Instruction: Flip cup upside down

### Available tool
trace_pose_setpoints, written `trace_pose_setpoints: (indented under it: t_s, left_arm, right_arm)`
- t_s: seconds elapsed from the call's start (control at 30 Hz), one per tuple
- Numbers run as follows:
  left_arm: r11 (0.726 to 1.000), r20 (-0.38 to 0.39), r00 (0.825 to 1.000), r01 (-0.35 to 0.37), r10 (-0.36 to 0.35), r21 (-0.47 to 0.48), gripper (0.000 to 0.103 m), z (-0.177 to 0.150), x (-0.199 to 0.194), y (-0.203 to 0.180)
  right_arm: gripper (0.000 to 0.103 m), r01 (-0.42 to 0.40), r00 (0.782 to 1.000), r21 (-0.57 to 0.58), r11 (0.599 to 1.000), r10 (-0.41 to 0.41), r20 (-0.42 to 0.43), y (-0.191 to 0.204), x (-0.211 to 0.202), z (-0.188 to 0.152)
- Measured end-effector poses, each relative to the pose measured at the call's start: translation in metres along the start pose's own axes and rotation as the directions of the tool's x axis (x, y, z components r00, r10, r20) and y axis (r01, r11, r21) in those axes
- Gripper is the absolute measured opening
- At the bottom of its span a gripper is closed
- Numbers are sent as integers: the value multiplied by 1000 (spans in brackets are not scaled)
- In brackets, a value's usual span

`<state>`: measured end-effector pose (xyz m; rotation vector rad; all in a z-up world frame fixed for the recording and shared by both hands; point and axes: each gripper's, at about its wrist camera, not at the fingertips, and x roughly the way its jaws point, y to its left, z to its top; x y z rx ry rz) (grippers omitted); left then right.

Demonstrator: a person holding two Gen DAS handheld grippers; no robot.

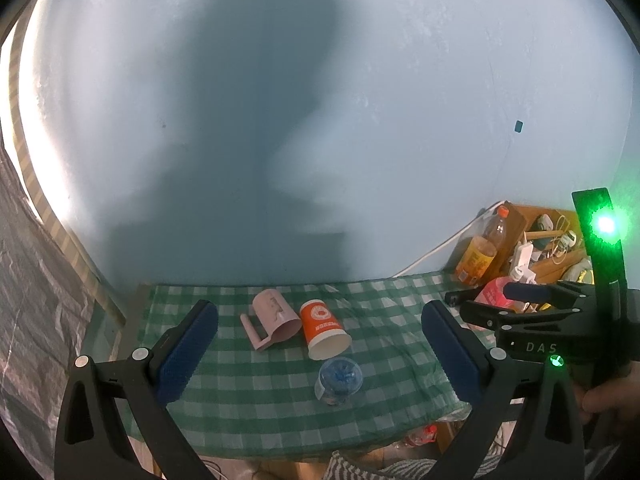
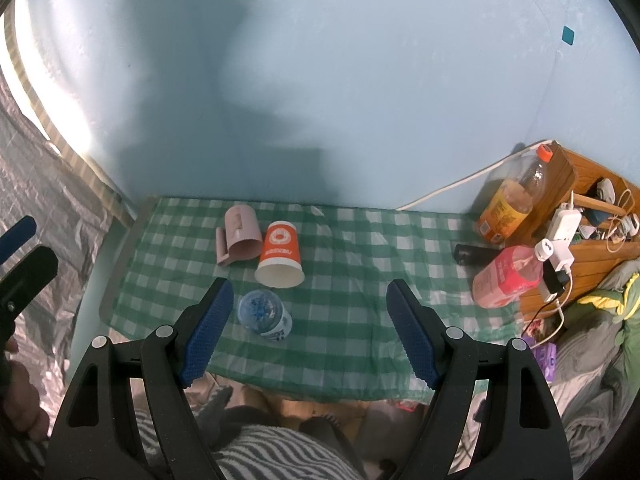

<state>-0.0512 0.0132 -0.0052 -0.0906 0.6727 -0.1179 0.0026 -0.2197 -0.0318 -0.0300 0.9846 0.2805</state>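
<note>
Left wrist view: both grippers, left (image 1: 320, 354) and right (image 2: 310, 330), were held wide open; the orange cup (image 1: 323, 334) was seen at centre frame.

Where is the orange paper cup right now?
In both wrist views the orange paper cup stands on the green checked tablecloth, just right of the pink mug and behind the clear cup.

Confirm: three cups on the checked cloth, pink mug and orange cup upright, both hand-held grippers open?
One error: the pink mug and orange cup lie on their sides, as the right wrist view shows. The rest holds: clear cup included, three on the checked cloth, left hand-held gripper and right hand-held gripper open.
</note>
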Motion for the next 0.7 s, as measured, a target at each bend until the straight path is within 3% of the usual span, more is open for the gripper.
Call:
trace_pose_setpoints:
  t_s: [0.7]
  left_arm:
    - [1000,-12,1000,7,-7,3,103,1,2,-1]
  right_arm:
    - [79,0,1000,0,1000,0,-12,2,1,-3]
